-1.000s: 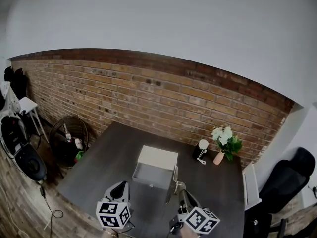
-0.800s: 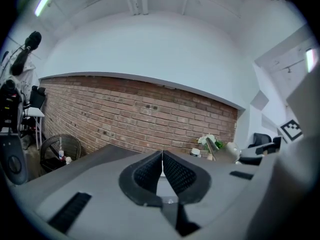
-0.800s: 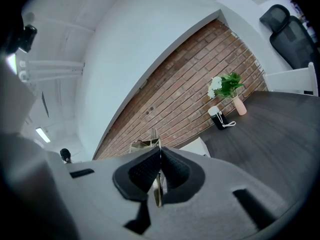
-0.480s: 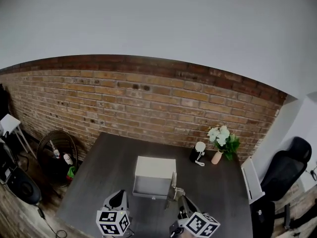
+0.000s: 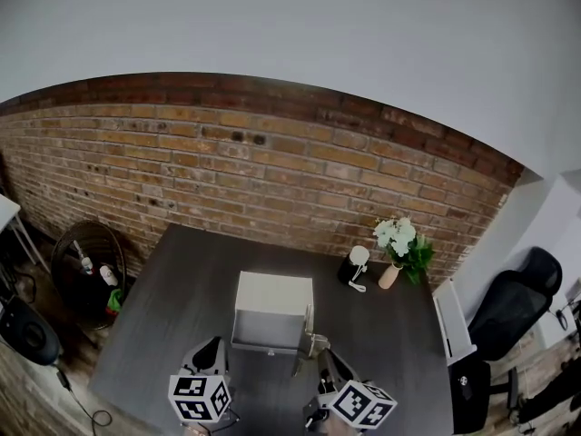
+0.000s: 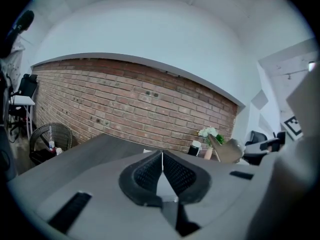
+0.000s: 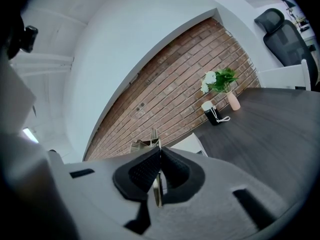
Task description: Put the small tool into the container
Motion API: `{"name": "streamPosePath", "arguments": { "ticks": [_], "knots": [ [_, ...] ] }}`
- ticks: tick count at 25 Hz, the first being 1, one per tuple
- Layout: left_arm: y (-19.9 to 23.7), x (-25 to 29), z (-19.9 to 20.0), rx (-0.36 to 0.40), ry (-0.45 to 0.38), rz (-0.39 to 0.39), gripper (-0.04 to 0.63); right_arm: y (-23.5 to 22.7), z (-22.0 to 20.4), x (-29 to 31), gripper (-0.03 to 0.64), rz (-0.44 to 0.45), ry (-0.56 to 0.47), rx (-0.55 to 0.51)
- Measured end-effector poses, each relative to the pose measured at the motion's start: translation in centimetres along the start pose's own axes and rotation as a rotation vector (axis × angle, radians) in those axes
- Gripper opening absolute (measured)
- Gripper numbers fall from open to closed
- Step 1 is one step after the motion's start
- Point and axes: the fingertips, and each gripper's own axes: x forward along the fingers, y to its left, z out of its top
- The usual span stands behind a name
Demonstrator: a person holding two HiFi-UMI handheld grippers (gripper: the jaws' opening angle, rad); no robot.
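Observation:
A white box-shaped container (image 5: 274,300) stands mid-table on the dark table (image 5: 182,289); its corner also shows in the right gripper view (image 7: 189,143). My right gripper (image 5: 323,356) is just right of the container's near corner, shut on a small thin metal tool (image 5: 307,340). In the right gripper view the tool (image 7: 153,140) sticks up past the closed pads of that gripper (image 7: 160,152). My left gripper (image 5: 214,347) hovers at the container's near left, jaws shut on nothing (image 6: 162,155). In its view the tool (image 6: 226,149) is at the right.
A black bottle with a white cap (image 5: 352,267) and a vase of white flowers (image 5: 396,247) stand at the table's far right by the brick wall. A wire basket (image 5: 83,269) sits on the floor at the left. An office chair (image 5: 514,302) is at the right.
The head camera has swung, so the basket and container have slid left in the picture. Both grippers keep their places by the container; the tool stays in the right one.

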Motion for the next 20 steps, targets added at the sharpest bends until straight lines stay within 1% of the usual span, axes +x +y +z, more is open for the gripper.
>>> {"name": "streamPosePath", "arguments": {
  "ticks": [3, 8, 13, 20],
  "knots": [
    [0.4, 0.4, -0.2, -0.009, 0.005, 0.009, 0.006, -0.1, -0.1, 0.3, 0.005, -0.004, 0.013, -0.002],
    [1.2, 1.0, -0.5, -0.028, 0.004, 0.026, 0.006, -0.2, -0.2, 1.0, 0.005, -0.006, 0.032, -0.039],
    [2.5, 1.3, -0.6, -0.041, 0.007, 0.054, 0.006, 0.2, -0.2, 2.5, 0.005, 0.003, 0.084, -0.135],
    [5.6, 0.8, -1.5, -0.063, 0.020, 0.139, 0.006, 0.5, -0.7, 5.7, 0.005, 0.065, 0.192, -0.288]
  ]
}}
